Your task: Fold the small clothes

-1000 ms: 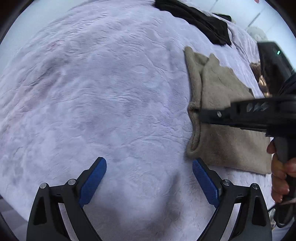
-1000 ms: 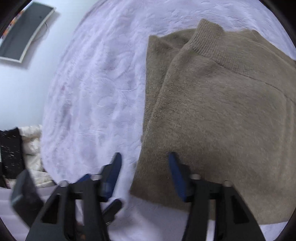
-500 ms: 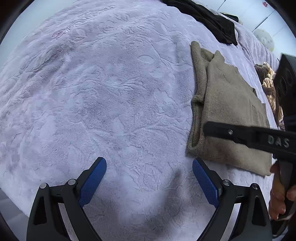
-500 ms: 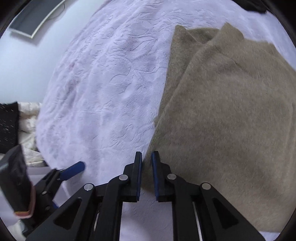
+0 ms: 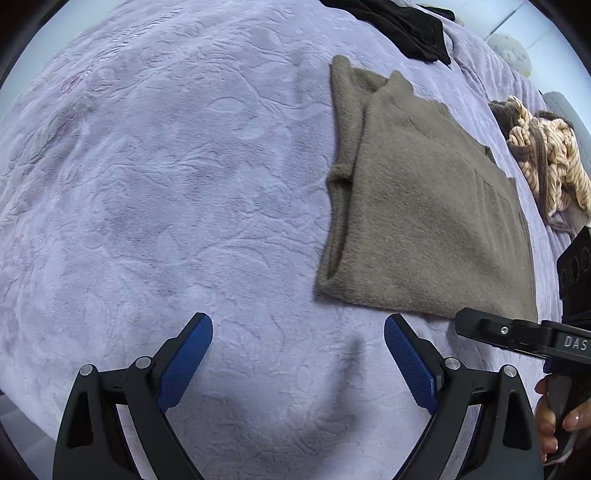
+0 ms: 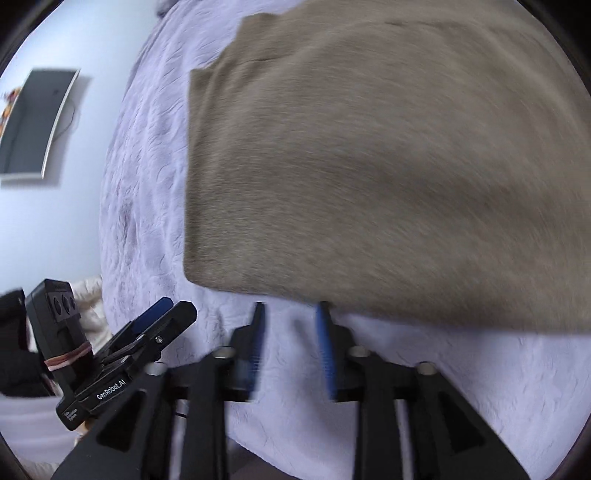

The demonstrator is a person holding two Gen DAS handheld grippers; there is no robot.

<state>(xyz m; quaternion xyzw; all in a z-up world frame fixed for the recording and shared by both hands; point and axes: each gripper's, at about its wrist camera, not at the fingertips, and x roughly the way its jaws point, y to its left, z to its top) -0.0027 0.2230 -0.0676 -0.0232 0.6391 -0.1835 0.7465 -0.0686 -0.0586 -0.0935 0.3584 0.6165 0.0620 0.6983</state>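
A taupe knitted garment (image 5: 424, 206) lies folded flat on the lilac bedspread (image 5: 184, 184); it fills most of the right wrist view (image 6: 388, 166). My left gripper (image 5: 297, 354) is open and empty, hovering over bare bedspread just short of the garment's near left corner. My right gripper (image 6: 290, 339) is partly open and empty, its fingers just off the garment's near edge; the view is blurred by motion. The right gripper also shows at the right edge of the left wrist view (image 5: 517, 332).
A black garment (image 5: 399, 26) lies at the far edge of the bed. A striped cream and brown garment (image 5: 543, 147) is heaped at the right. A dark wall screen (image 6: 37, 122) hangs to the left. White bedding (image 6: 88, 306) lies beyond the bed's edge.
My right gripper has pulled back from the garment's left edge to its near edge and its jaws, nearly shut half a second ago, have opened partway. The left gripper stays open.
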